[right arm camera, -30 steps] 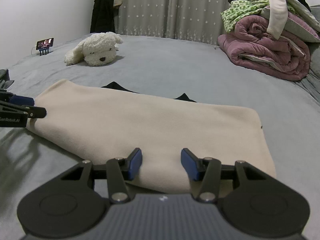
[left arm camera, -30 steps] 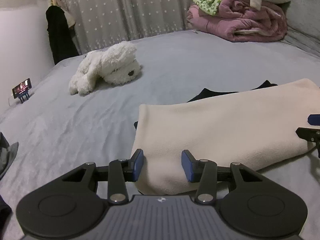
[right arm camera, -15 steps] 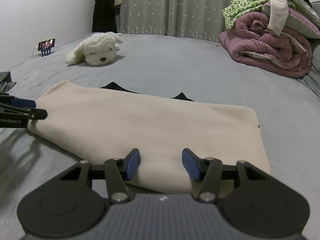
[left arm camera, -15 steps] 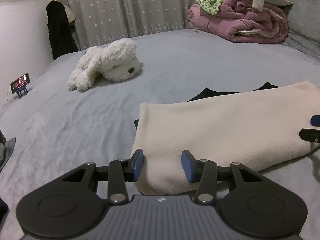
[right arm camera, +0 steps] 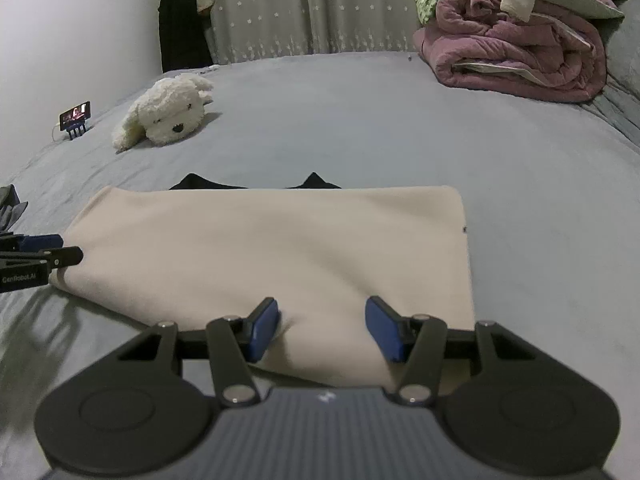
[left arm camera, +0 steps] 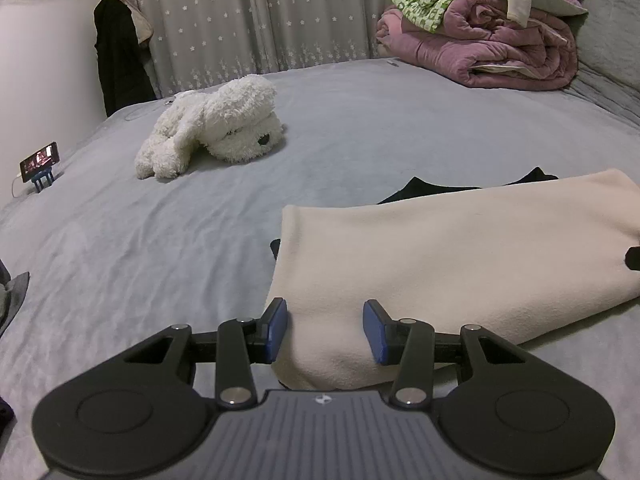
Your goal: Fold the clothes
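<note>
A cream fleece garment (left arm camera: 460, 248) lies folded into a long rectangle on the grey bed, on top of a black garment (left arm camera: 424, 188) whose points stick out behind it. My left gripper (left arm camera: 325, 330) stands open over the cream garment's near left corner, with the thick fold between its blue pads. My right gripper (right arm camera: 322, 328) is open over the near right edge of the cream garment (right arm camera: 260, 248), and a small dimple shows beside its left pad. In the right wrist view the left gripper (right arm camera: 64, 249) reaches in at the cloth's left end.
A white plush dog (left arm camera: 216, 128) lies on the bed's far left, near a phone on a stand (left arm camera: 39, 160). Rolled purple quilts with clothes on top (left arm camera: 480, 40) fill the far right corner. A grey cloth (left arm camera: 10, 300) pokes in at the left edge.
My right gripper has shifted to the right along the cloth's near edge and rolled a little, with its jaws slightly wider. The left gripper and the cloth have stayed put.
</note>
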The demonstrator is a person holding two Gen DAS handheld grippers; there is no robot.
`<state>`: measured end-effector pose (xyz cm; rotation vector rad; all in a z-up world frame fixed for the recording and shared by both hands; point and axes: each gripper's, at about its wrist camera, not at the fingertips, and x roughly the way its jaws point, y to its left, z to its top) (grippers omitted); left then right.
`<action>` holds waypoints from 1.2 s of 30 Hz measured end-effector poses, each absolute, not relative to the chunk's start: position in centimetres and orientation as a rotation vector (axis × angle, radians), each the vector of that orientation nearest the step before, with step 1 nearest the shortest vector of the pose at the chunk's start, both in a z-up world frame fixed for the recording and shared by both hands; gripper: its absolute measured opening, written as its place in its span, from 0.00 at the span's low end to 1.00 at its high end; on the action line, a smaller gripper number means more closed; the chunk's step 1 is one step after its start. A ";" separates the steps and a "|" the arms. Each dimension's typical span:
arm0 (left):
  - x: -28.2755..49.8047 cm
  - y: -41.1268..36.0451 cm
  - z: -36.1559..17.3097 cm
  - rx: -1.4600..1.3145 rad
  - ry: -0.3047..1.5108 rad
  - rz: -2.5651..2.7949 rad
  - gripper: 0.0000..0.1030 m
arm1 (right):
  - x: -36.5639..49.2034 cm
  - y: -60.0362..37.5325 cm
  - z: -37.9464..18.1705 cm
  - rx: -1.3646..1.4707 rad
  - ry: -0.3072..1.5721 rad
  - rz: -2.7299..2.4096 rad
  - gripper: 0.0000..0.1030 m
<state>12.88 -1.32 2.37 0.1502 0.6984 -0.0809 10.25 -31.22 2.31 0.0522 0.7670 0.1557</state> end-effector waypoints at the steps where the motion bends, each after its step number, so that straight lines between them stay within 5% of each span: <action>1: 12.9 -1.3 2.4 0.148 0.699 -0.081 0.42 | 10.3 -31.6 2.3 0.067 0.772 0.155 0.48; 34: 14.7 3.1 2.7 -0.065 0.779 -0.021 0.53 | 10.2 -34.7 2.9 0.032 0.833 -0.008 0.46; 36: 14.7 3.2 2.7 -0.072 0.783 -0.023 0.53 | 10.2 -35.0 2.8 0.017 0.837 -0.043 0.68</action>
